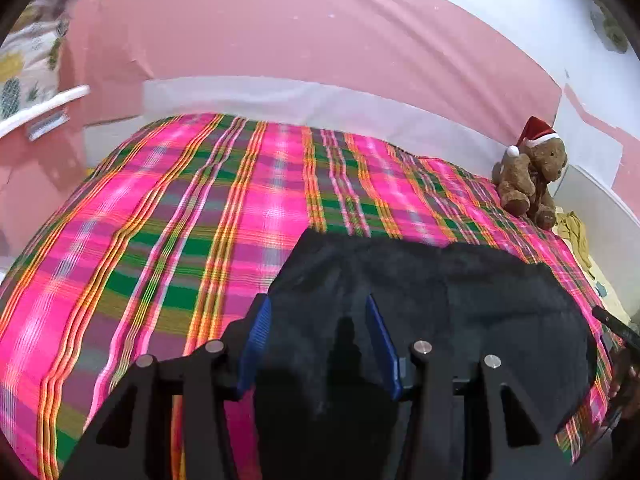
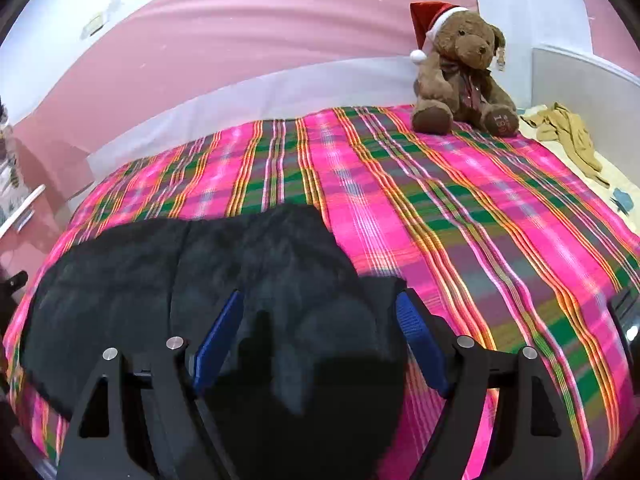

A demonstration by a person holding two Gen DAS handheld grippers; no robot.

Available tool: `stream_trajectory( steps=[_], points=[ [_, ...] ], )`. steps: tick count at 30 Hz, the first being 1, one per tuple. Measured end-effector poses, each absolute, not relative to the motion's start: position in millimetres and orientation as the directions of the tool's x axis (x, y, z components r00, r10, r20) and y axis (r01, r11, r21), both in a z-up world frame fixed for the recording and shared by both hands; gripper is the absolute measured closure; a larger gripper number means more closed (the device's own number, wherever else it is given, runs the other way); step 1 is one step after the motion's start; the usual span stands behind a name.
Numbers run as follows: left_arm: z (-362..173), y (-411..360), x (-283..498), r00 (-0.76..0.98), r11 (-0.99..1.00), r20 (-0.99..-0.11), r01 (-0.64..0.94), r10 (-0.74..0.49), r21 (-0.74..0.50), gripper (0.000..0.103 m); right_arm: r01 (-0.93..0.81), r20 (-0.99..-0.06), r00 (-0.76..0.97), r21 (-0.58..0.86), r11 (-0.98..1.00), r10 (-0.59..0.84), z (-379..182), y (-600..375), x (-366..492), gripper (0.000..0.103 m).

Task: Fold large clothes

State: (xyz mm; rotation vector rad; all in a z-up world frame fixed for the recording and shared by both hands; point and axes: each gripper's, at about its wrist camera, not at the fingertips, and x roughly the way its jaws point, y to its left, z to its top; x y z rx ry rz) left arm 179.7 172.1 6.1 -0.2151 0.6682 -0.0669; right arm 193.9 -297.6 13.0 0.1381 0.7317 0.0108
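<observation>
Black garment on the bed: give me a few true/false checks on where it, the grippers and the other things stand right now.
1. The black garment lies on a plaid bedspread. True.
2. The left hand-held gripper is shut on the cloth. False: its jaws stand apart over the garment.
3. The right hand-held gripper is open. True.
4. The teddy bear sits on top of the garment. False: it sits apart, at the far side of the bedspread near the wall.
5. The teddy bear wears a green cap. False: it is a red and white Santa hat.
</observation>
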Motion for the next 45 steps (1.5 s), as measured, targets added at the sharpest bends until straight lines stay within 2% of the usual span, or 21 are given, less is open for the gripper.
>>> stream_trajectory(
  steps=[5,7,16,18,19,23,26,29,34,38,42,45],
  points=[
    [-32.5,174.5,161.8,0.735,0.971,-0.668,-0.055,-0.118,-0.232,0.051,0.049,-0.719,0.692,0.140,0.989,0.067,-21.8,-298.5,171.0,0.024],
    [-41.2,178.4,160.2,0.727,0.960,-0.673,-0.072,-0.136,-0.272,0.050,0.058,-0.724,0.682,0.189,0.980,0.099,-29.1,-305.1,168.7,0.024],
    [-41.4,181.2,185.1,0.707,0.952,-0.687,-0.060,-0.171,-0.299,0.049,0.061,-0.733,0.657,0.287,0.956,0.178,-33.6,-319.2,187.0,0.024],
    [-43.6,183.0,196.8,0.692,0.949,-0.696,-0.050,-0.192,-0.311,0.046,0.054,-0.738,0.647,0.296,0.954,0.193,-34.0,-320.9,192.7,0.024],
    [-45.7,183.0,202.3,0.685,0.947,-0.700,-0.048,-0.200,-0.318,0.045,0.049,-0.742,0.639,0.301,0.952,0.201,-35.3,-321.7,195.5,0.023],
    [-55.3,181.9,215.1,0.670,0.940,-0.711,-0.058,-0.212,-0.335,0.038,0.078,-0.762,0.601,0.353,0.932,0.239,-46.5,-330.8,207.3,0.009],
    [-60.7,181.4,216.6,0.668,0.937,-0.713,-0.064,-0.215,-0.344,0.033,0.094,-0.757,0.592,0.404,0.910,0.275,-56.6,-336.8,209.8,0.006],
    [-66.9,186.4,225.1,0.646,0.917,-0.720,-0.076,-0.254,-0.392,0.030,0.095,-0.755,0.591,0.415,0.905,0.284,-59.3,-334.7,216.2,0.006],
    [-73.6,193.3,225.9,0.636,0.884,-0.705,-0.075,-0.314,-0.462,0.029,0.092,-0.757,0.578,0.432,0.897,0.306,-61.8,-335.8,223.3,0.006],
    [-81.2,193.2,211.1,0.628,0.857,-0.688,-0.063,-0.364,-0.511,0.030,0.085,-0.757,0.561,0.455,0.886,0.334,-64.7,-338.5,215.6,0.010],
    [-83.4,190.2,219.0,0.613,0.854,-0.690,-0.047,-0.385,-0.518,0.030,0.071,-0.759,0.545,0.465,0.883,0.356,-69.2,-339.4,224.7,0.010],
    [-80.7,182.9,228.1,0.606,0.873,-0.705,-0.037,-0.368,-0.487,0.030,0.047,-0.764,0.530,0.460,0.887,0.368,-70.2,-336.2,239.1,0.018]
  ],
)
